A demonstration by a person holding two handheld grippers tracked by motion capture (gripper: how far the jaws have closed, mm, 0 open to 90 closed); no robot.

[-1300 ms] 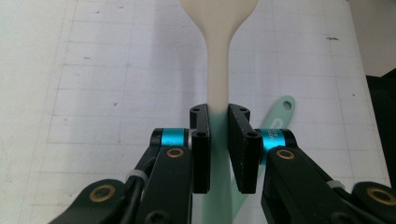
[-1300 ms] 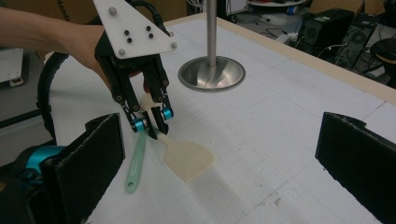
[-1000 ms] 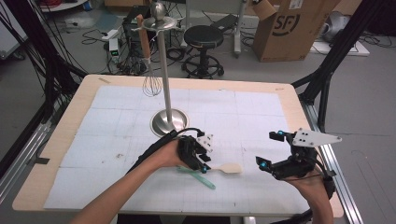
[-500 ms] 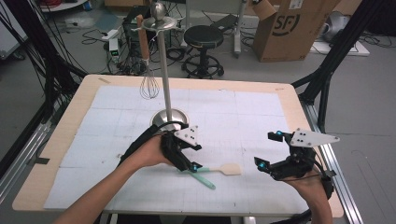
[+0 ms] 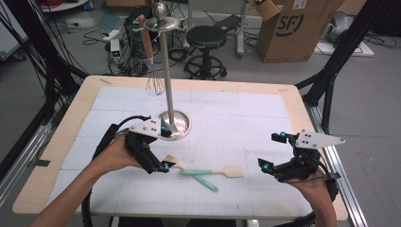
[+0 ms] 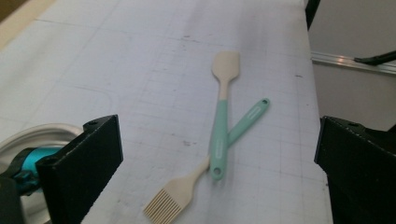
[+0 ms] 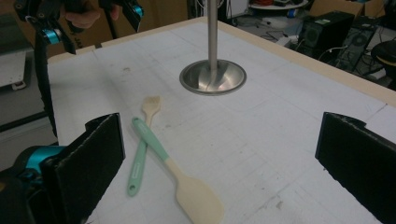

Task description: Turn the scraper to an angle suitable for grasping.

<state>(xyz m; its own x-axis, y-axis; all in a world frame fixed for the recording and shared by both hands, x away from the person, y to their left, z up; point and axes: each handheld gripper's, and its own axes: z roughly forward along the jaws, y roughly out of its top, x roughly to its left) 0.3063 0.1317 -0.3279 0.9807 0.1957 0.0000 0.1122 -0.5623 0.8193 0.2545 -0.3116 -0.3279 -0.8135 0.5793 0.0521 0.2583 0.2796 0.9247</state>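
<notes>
White gridded mat (image 5: 265, 123) on a wooden table (image 5: 85, 97); grey floor behind with cables, a black stool (image 5: 204, 37) at 12 o'clock and a cardboard box (image 5: 294, 26) at 1 o'clock. Steel stand (image 5: 174, 124), round base and tall pole, sits mid-table; a whisk (image 5: 154, 84) hangs from its top at 11 o'clock of the base.

Spatula (image 5: 217, 171) and brush (image 5: 194, 174) lie crossed on the mat at 5 o'clock of the stand base, teal handles overlapping, the spatula on top, its cream blade pointing to 3 o'clock. The brush's bristle end sits just beside the left gripper. Nothing lies between the tools and either gripper.

Left gripper (image 5: 158, 153) held above the mat at 7 o'clock of the stand base, jaws have just been opening, now wide apart, nothing between them; both tools lie free on the mat below in the left gripper view. Right gripper (image 5: 272, 153) at 3 o'clock of the spatula, well apart from it, jaws spread wide, empty.
</notes>
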